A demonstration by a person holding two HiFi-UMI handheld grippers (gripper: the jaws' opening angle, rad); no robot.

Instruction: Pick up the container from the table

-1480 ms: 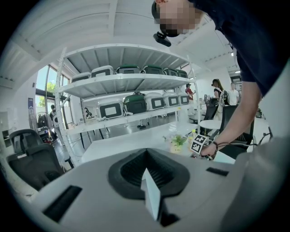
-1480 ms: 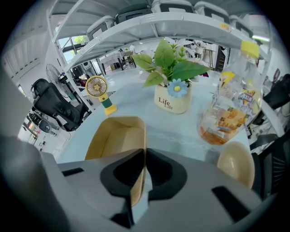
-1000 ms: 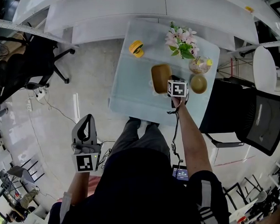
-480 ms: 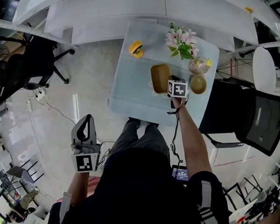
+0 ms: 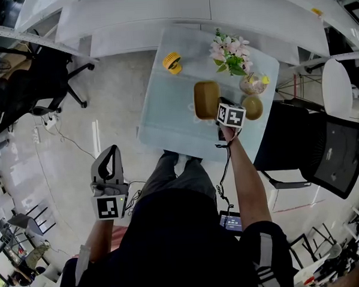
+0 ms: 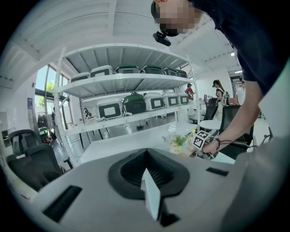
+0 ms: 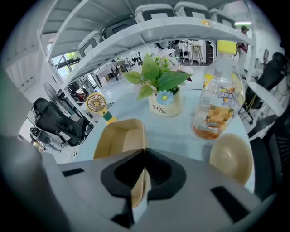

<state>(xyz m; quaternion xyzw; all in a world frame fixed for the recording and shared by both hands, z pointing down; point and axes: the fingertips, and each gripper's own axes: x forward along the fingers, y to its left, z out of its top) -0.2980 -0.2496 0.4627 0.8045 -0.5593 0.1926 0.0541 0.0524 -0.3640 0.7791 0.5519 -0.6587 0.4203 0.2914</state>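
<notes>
Pinching a smooth, tan, round-cornered container [image 7: 115,140]

Person: dark short-sleeved top [image 5: 184,241], pale stripes on the sleeves [image 5: 261,257]; grey trousers [image 5: 184,172]. Hand tools: left tongs [image 5: 112,152] and right tongs [image 5: 222,101], grey moulded bodies with black-lined throats (each carries a white marker cube [image 5: 109,208] printed with black squares). Black cable [image 5: 224,167] runs from the right unit.

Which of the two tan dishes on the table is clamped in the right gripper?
The rectangular container: its rim is pinched in the jaws of the right gripper. The round bowl sits untouched beside the bottle.
</notes>
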